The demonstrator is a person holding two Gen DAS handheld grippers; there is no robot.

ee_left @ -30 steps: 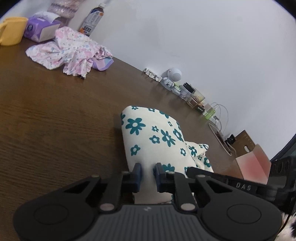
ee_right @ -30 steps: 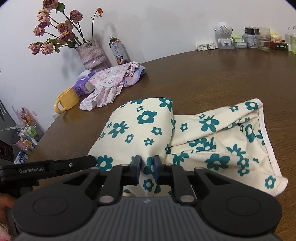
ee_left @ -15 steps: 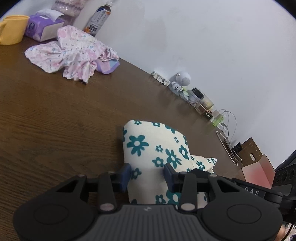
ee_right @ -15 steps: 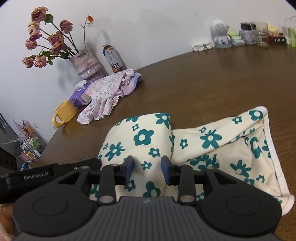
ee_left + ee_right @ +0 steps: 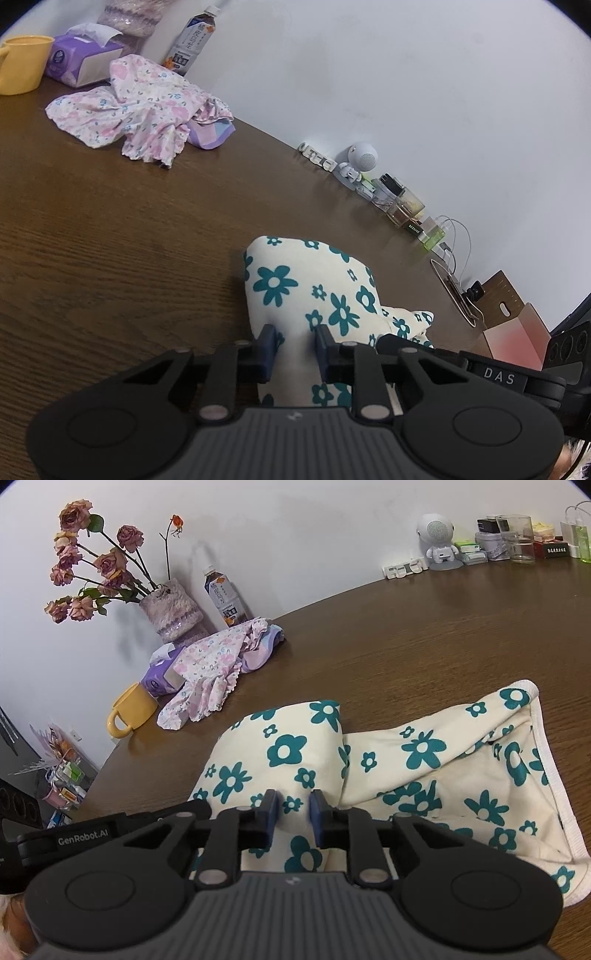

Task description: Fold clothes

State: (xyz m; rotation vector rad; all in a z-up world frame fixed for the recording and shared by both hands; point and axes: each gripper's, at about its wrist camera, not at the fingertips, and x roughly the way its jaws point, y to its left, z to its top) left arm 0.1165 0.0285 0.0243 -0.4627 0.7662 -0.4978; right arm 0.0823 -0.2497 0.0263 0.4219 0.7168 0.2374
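Observation:
A cream garment with teal flowers lies part-folded on the brown wooden table. Its folded part is on the left and its white-trimmed open end spreads right. My left gripper sits at the garment's near edge, its jaws closing on a ridge of cloth that fills the gap. My right gripper is beside it, its jaws also closing, with a raised fold of the same garment pressed between the blue pads. Each gripper's black body shows at the edge of the other's view.
A crumpled pink floral garment lies at the far left beside a purple tissue pack, a yellow mug, a drink bottle and a vase of roses. Small jars and a white figurine line the wall. A cardboard box stands far right.
Both grippers held the cloth narrowly a second ago, spread their jaws wide half a second ago, and have now drawn them in again around the cloth. The garment lies much as before.

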